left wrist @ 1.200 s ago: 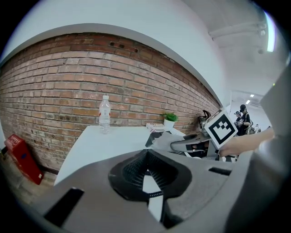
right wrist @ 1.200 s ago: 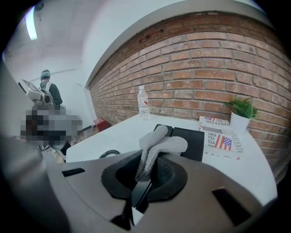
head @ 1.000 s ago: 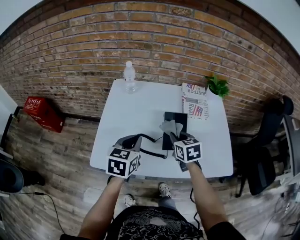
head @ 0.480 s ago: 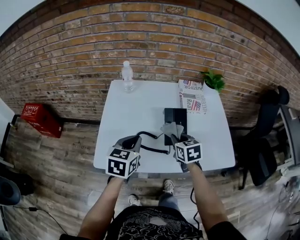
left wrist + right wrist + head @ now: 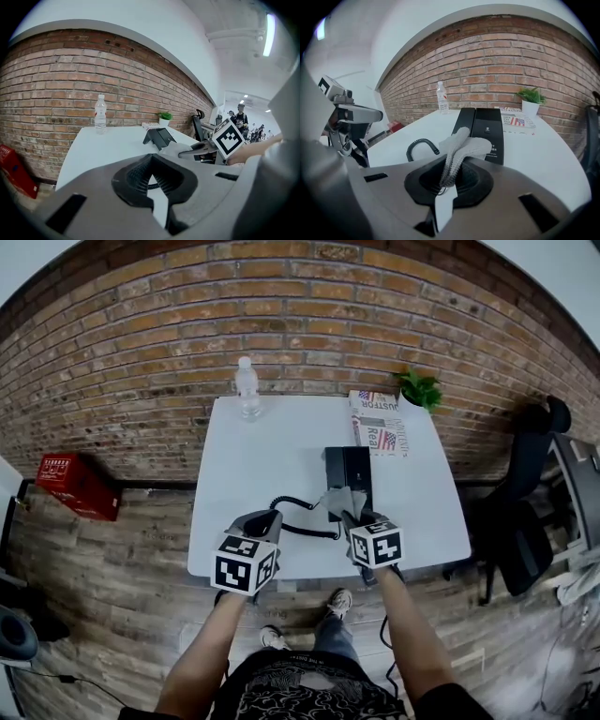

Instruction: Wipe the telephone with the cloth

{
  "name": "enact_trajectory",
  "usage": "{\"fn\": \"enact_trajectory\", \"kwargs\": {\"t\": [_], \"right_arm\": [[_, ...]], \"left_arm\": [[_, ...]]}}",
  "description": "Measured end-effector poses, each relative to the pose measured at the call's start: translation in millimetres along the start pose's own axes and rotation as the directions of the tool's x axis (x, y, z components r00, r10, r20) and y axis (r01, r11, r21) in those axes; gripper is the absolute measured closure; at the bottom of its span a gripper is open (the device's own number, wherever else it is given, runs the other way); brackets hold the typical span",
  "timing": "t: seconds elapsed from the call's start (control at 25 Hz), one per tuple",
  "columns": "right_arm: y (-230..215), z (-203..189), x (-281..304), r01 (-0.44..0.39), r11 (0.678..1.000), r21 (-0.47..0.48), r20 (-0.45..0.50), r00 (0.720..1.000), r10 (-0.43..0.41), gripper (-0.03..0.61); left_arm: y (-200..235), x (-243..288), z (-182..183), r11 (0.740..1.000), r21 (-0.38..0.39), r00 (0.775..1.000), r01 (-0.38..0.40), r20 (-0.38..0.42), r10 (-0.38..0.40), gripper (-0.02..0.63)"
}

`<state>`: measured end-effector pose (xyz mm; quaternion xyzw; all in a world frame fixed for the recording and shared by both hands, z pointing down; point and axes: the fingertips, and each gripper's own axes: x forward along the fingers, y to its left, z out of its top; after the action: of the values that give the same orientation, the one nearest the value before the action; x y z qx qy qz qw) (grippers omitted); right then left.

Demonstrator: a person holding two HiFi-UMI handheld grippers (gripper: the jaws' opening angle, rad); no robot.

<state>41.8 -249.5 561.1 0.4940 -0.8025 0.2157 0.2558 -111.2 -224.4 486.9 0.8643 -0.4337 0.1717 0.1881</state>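
A black telephone [image 5: 349, 471] lies flat on the white table [image 5: 262, 456], and its coiled cord [image 5: 298, 518] runs off its near left side. My right gripper [image 5: 352, 515] is shut on a grey cloth [image 5: 342, 500], which hangs over the phone's near end. In the right gripper view the cloth [image 5: 464, 149] bunches up out of the jaws just short of the phone [image 5: 485, 131]. My left gripper [image 5: 265, 520] hovers at the table's near edge, left of the cord. Its jaws [image 5: 151, 161] are shut with nothing in them.
A water bottle [image 5: 247, 388] stands at the back left of the table. A folded newspaper [image 5: 378, 424] and a small potted plant [image 5: 418, 388] sit at the back right. A red box [image 5: 71, 486] lies on the floor to the left, and a dark chair [image 5: 525, 521] stands to the right.
The head camera has tilted, so the table sits higher in view. The cloth has drawn back from the phone's middle to its near end. Both grippers keep their state.
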Motion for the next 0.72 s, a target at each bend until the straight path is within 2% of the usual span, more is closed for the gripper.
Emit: {"fn": "enact_trajectory", "kwargs": {"t": [0.72], "right_arm": [[8, -25, -14, 0.039, 0.998, 0.045, 0.004, 0.999, -0.039, 0.568]], "left_arm": [[-9, 1, -5, 0.998, 0.039, 0.999, 0.053, -0.004, -0.053, 0.609]]}}
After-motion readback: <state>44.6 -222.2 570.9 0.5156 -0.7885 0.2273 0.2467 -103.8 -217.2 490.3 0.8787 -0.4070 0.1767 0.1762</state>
